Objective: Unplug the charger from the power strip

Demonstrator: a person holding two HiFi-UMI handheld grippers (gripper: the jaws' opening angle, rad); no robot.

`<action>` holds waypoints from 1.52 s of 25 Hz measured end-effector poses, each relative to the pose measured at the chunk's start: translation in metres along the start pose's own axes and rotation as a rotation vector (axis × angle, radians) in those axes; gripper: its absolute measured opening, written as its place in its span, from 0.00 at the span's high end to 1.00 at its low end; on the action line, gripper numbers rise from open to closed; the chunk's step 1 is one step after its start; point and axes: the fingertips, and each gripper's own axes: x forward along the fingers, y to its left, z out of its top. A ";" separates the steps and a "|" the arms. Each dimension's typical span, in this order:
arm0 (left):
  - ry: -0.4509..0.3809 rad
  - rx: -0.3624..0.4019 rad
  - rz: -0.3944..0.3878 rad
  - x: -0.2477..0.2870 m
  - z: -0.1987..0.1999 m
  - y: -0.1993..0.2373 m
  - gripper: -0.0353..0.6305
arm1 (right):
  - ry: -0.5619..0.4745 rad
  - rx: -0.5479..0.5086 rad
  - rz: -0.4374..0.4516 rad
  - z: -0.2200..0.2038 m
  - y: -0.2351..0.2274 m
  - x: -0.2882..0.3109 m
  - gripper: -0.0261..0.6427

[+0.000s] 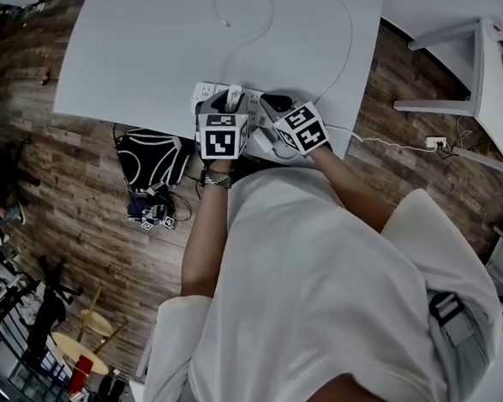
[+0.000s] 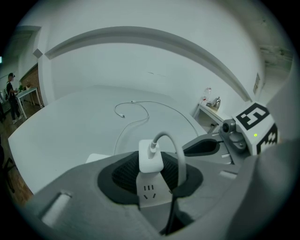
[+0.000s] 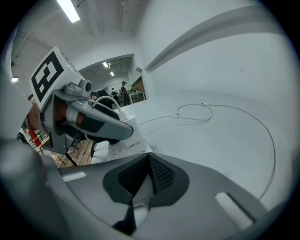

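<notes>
Left gripper [image 2: 151, 172]: jaws pinch the white charger [image 2: 150, 158], which sits upright in the power strip [image 2: 149, 193] at centre frame; in the head view the strip lies near the worktop's [image 2: 70, 126] lower edge. Right gripper [image 3: 149, 159]: jaws pressed together, tips just beside the strip; I cannot tell whether they bear on it. Risk, as I judge it: an unpinned strip rises with the charger, or a tilted pull lets the smooth casing slip from the pads.
</notes>
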 end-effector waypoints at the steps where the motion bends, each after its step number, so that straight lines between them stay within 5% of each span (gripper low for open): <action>1: 0.004 0.003 0.004 0.000 0.000 0.000 0.73 | 0.001 0.000 -0.001 0.000 0.000 0.000 0.96; 11: 0.022 0.159 0.057 0.002 0.002 -0.008 0.73 | 0.003 0.000 -0.005 0.000 0.000 0.000 0.96; 18: 0.015 0.147 0.062 0.002 0.000 -0.007 0.73 | 0.004 -0.001 -0.006 -0.002 0.000 0.001 0.96; 24: -0.012 0.000 0.015 -0.002 0.001 -0.002 0.73 | 0.005 -0.003 -0.007 -0.001 -0.001 -0.001 0.96; 38: -0.052 0.037 0.045 -0.017 0.010 0.000 0.73 | 0.002 -0.009 -0.014 -0.002 -0.001 0.000 0.96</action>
